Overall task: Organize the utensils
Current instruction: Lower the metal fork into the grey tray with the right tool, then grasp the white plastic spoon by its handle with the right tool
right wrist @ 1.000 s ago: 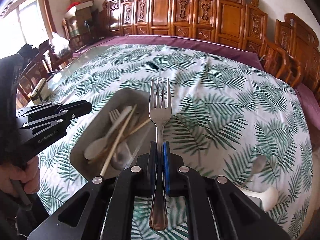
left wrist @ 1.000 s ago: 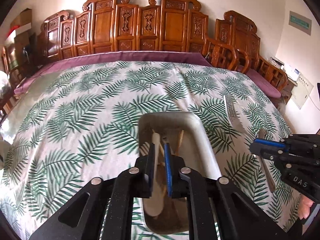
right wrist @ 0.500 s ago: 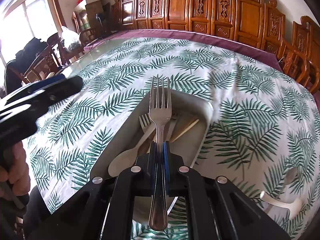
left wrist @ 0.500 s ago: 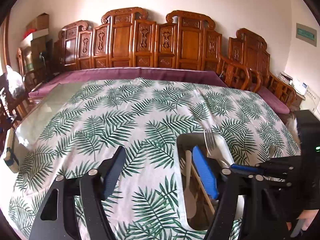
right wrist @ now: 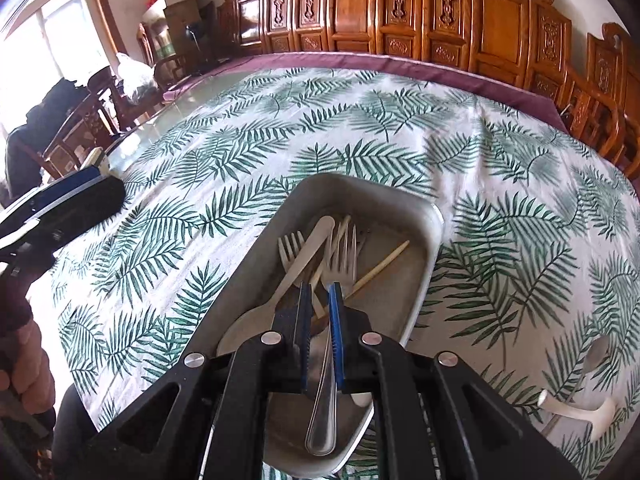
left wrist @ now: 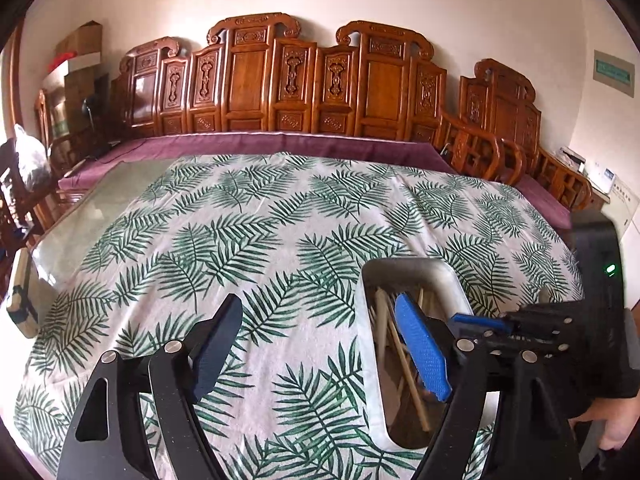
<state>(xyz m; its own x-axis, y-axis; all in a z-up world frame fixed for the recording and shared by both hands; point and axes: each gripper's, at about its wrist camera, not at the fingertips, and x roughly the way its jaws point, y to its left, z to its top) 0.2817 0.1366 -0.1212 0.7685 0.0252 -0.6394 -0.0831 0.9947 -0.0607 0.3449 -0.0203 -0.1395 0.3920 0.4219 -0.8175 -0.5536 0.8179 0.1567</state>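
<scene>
The right gripper (right wrist: 320, 312) has just let go; its jaws are a little apart, and the fork (right wrist: 332, 320) drops into the tray (right wrist: 424, 216). The left gripper (left wrist: 320, 344) gapes wide, empty.

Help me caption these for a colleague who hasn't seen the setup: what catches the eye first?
The grey rectangular tray at centre of the green palm-leaf tablecloth, holding forks, a pale spoon and chopsticks. The right gripper sits over it, a steel fork between its slightly parted pads. The left gripper is wide open; carved wooden chairs line the far wall.
</scene>
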